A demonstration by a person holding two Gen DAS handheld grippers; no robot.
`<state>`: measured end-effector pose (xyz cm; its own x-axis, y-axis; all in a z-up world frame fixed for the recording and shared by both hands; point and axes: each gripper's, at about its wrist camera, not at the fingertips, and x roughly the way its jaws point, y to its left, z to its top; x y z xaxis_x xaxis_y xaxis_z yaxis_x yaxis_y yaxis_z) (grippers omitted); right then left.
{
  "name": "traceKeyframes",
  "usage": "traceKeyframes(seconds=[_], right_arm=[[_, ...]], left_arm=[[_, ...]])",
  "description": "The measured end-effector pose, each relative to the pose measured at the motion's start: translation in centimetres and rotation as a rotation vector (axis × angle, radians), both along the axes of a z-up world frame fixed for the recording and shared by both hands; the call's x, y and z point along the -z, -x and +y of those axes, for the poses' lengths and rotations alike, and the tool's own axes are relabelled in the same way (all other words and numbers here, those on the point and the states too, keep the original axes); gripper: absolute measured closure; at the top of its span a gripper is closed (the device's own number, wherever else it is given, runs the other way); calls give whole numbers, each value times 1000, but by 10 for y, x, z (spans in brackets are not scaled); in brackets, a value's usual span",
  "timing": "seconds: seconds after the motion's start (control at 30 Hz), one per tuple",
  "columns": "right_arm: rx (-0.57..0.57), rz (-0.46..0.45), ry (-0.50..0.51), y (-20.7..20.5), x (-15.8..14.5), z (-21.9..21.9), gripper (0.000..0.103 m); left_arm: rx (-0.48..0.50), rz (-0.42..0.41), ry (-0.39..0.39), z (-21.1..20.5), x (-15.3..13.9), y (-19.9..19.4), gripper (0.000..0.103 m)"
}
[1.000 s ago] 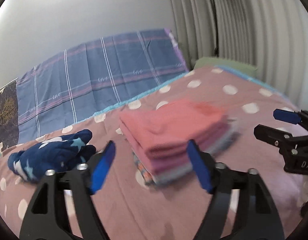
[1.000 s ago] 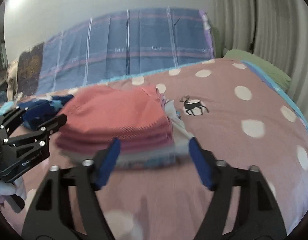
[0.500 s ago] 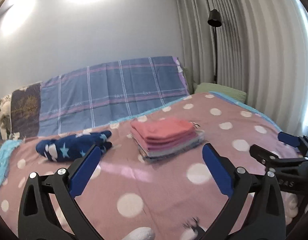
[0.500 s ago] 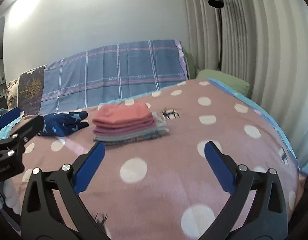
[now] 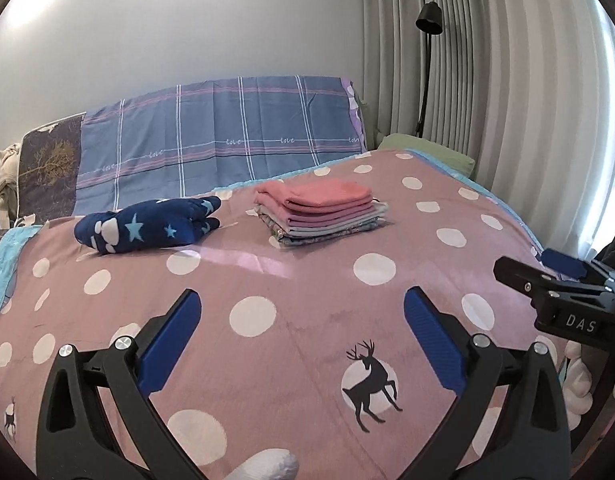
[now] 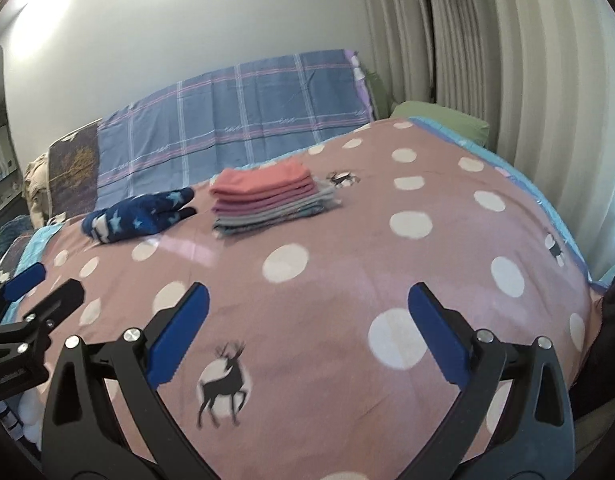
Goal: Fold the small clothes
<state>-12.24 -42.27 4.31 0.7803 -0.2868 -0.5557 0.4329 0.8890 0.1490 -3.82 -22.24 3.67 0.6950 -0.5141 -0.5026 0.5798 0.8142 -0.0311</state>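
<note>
A neat stack of folded clothes (image 5: 321,212), salmon pink on top with purple, grey and patterned layers below, lies far back on the pink polka-dot bedspread (image 5: 315,320). To its left sits a crumpled navy garment with stars (image 5: 151,226). My left gripper (image 5: 301,338) hangs open and empty well short of both. The right gripper (image 6: 307,336) is also open and empty over the near bedspread (image 6: 347,280); it sees the stack (image 6: 267,202) and the navy garment (image 6: 141,214) in the distance. Each gripper shows at the edge of the other's view.
A blue plaid sheet (image 5: 227,140) leans against the wall behind the bed. A green pillow (image 5: 427,154) lies at the far right corner. Grey curtains (image 5: 507,100) and a black floor lamp (image 5: 427,24) stand on the right. A white knotted cushion (image 5: 583,380) sits at the near right edge.
Both grippers have pulled back from the stack of clothes towards the near edge of the bed and risen a little. Their jaws have spread wider. The stack now lies far off.
</note>
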Motion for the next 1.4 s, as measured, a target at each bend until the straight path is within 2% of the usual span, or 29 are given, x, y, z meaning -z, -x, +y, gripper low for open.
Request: traceKeyframes(seconds=[0.13,0.33,1.4], right_arm=[[-13,-26,48,9,-11,16,2],[-32,-33,54,14,-16,24,2],[-39,8,40,4,-6,20,2]], left_arm=[[0,-18,7,4,-5,9,1],[-21,-26,0,6,-6,16,1],[-63,-27,-44,9,-4,13,1]])
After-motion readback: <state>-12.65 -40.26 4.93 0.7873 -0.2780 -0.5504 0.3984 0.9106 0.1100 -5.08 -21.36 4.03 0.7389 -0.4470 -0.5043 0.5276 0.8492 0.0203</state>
